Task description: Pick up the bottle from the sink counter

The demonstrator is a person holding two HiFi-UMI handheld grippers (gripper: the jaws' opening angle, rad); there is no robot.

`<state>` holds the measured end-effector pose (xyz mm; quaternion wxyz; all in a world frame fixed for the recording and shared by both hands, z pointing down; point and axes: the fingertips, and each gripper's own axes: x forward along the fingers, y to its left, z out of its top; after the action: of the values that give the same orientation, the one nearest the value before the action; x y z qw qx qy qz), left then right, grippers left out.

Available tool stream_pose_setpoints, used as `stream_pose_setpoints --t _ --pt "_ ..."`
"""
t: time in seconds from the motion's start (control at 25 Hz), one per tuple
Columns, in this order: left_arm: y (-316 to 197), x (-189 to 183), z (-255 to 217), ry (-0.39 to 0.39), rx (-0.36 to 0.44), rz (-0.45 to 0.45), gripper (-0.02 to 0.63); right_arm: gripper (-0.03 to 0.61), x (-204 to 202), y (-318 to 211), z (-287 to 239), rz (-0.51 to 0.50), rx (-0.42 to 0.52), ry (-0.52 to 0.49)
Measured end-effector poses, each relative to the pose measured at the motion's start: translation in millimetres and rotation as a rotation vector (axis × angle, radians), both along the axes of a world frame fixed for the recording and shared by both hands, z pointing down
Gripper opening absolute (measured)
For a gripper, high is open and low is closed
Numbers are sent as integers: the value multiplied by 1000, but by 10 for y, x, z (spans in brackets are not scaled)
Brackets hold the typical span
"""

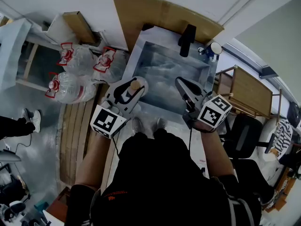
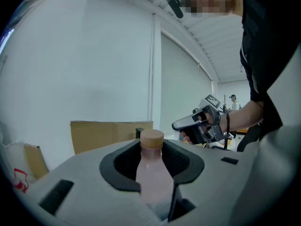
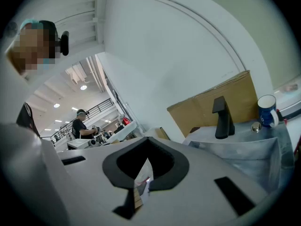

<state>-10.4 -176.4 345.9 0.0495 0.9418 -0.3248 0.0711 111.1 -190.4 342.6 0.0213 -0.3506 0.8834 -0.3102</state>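
Observation:
My left gripper [image 1: 131, 86] is shut on a small pinkish bottle [image 2: 153, 175] with a tan cap [image 1: 136, 84], held upright over the front left rim of the steel sink [image 1: 203, 70]. In the left gripper view the cap [image 2: 152, 138] pokes up between the black pads [image 2: 184, 161], which press on the bottle's sides. My right gripper [image 1: 181, 83] hovers over the sink's front right, about a hand's width from the bottle. Its jaws [image 3: 148, 139] look closed, with nothing between them.
A black faucet [image 1: 187, 40] and a blue-and-white mug [image 1: 215, 49] stand at the sink's back, with cardboard [image 1: 160, 13] against the wall behind. Large water jugs [image 1: 70, 86] lie on the floor at left. A wooden shelf [image 1: 247, 91] and black chair [image 1: 244, 135] are at right.

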Motion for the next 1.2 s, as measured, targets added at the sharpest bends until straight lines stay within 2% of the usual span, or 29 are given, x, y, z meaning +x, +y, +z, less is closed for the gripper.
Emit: stream_pose_setpoints --t 0.48,0.64,1.2 --pt "135 -97 -19 8 6 -6 147 3 -99 133 -25 -23 19 20" --pt "166 -109 -43 26 -41 -27 147 3 -152 152 -15 -33 18 24" --pt "136 -98 -41 21 -3 3 148 3 -202 140 19 -51 10 29"
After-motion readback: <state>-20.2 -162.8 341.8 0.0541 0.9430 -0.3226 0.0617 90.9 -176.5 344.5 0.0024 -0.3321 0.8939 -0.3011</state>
